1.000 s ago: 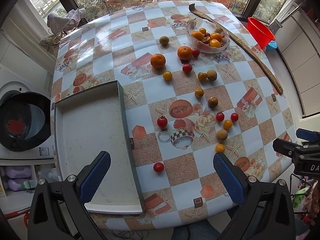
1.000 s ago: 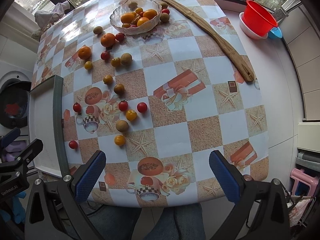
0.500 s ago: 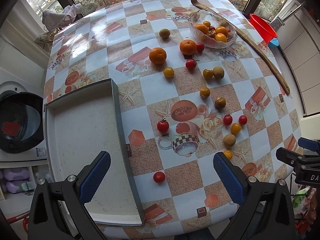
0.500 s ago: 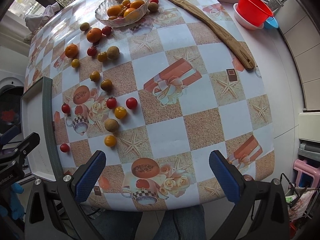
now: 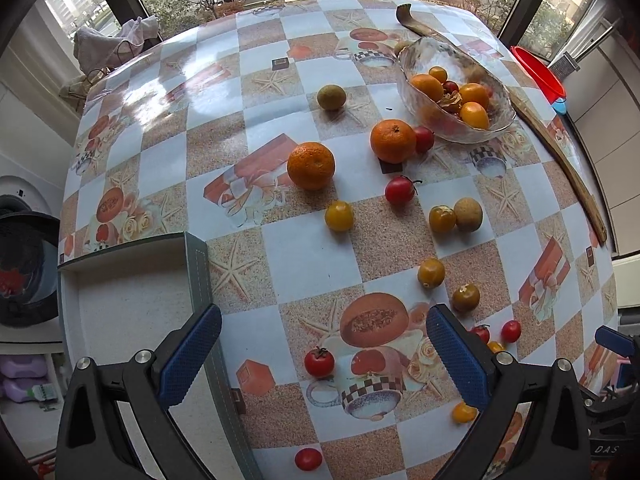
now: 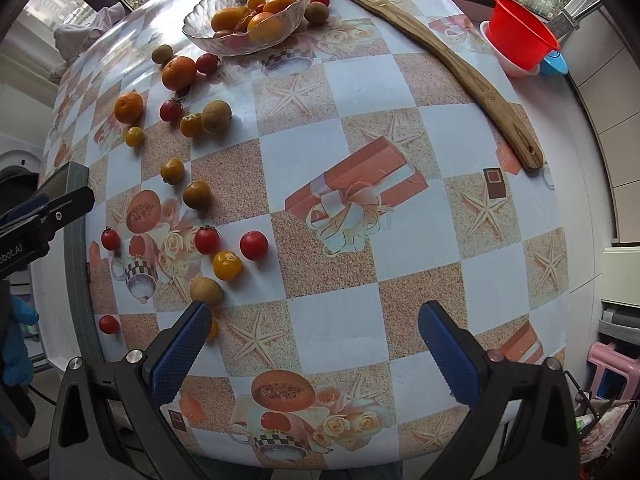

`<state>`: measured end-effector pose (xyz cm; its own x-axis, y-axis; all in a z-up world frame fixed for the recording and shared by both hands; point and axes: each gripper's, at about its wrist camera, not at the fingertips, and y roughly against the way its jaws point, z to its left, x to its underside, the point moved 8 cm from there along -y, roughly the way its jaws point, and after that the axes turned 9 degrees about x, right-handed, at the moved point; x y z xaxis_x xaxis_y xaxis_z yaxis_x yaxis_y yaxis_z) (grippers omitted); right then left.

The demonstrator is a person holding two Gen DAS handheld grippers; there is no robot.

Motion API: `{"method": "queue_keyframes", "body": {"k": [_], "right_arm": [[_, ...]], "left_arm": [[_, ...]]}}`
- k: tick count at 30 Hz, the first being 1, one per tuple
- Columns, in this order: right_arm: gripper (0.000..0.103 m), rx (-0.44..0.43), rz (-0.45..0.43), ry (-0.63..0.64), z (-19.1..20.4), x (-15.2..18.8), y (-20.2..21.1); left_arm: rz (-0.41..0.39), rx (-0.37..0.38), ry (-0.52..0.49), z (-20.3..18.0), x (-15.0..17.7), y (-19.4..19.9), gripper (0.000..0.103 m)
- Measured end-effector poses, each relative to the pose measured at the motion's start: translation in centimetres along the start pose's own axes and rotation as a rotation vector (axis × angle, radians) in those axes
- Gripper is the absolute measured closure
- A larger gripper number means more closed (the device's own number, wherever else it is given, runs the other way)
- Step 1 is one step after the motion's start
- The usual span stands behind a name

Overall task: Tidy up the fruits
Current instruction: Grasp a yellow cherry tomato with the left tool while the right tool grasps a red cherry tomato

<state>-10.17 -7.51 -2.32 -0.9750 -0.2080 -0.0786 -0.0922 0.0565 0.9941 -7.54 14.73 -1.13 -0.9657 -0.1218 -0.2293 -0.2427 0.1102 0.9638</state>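
Many small fruits lie loose on the checkered table: two oranges (image 5: 311,165) (image 5: 393,140), red cherry tomatoes (image 5: 319,362) (image 6: 253,245), yellow ones (image 5: 339,216) (image 6: 227,265) and brownish ones (image 6: 205,291). A glass bowl (image 5: 496,128) at the far right holds several fruits; it also shows in the right wrist view (image 6: 200,32). My left gripper (image 5: 324,356) is open and empty above the table's near part. My right gripper (image 6: 314,350) is open and empty above the front of the table.
A grey tray (image 5: 200,272) lies at the left, with white inside. A long wooden piece (image 6: 440,52) runs along the right side. A red bowl (image 6: 520,42) stands off the table at the far right. A washing machine (image 5: 24,264) is left of the table.
Both grippers have moved forward and lower toward the table, so the fruits look larger. Both stay open and empty.
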Motion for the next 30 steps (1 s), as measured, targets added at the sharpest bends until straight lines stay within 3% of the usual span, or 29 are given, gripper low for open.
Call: {"method": "queue_keyframes", "body": {"k": [3,7,9,14,20,23,25,26,29,30], "right_arm": [[0.004,0.017,-0.022,0.066,0.2,-0.5,-1.0],[0.024,0.008,-0.032,0.163,1.3,-0.5,-2.5],[0.028,-0.007,-0.042,0.204,2.1,-0.5,-3.1],[0.030,-0.005,-0.081,0.287,4.0,-1.0,-3.8],[0.031,-0.002,-0.115,0.296,4.6,-2.6,-3.9],[0.039,-0.013,-0.122,0.301,4.6,-3.1,-3.9],[0.053,-0.028,-0.129,0.328,5.1,-3.2,-3.7],[0.055,-0.034,-0.130,0.341,5.5,-3.5,-3.7],[0.074,-0.061,-0.129,0.357,6.6,-3.8,-3.3],[0.084,-0.078,-0.119,0.350,6.9,-4.0,-3.3]], "left_arm": [[-0.010,0.001,0.009,0.1,-0.9,-1.2,0.000],[-0.009,-0.005,0.008,0.1,-1.7,-3.0,0.000],[0.000,-0.009,0.001,0.1,-1.9,-4.0,0.011],[0.019,-0.015,0.026,0.5,-2.2,-6.0,0.013],[0.007,0.000,0.073,1.0,-3.0,-7.2,0.013],[-0.011,0.010,0.067,0.6,-3.7,-7.1,0.021],[-0.020,0.014,0.051,0.1,-3.9,-7.0,0.031],[-0.023,0.017,0.043,-0.1,-4.1,-6.8,0.033],[-0.041,0.025,0.020,-0.8,-4.8,-6.7,0.053],[-0.043,0.030,0.011,-1.0,-5.0,-6.6,0.066]]}}
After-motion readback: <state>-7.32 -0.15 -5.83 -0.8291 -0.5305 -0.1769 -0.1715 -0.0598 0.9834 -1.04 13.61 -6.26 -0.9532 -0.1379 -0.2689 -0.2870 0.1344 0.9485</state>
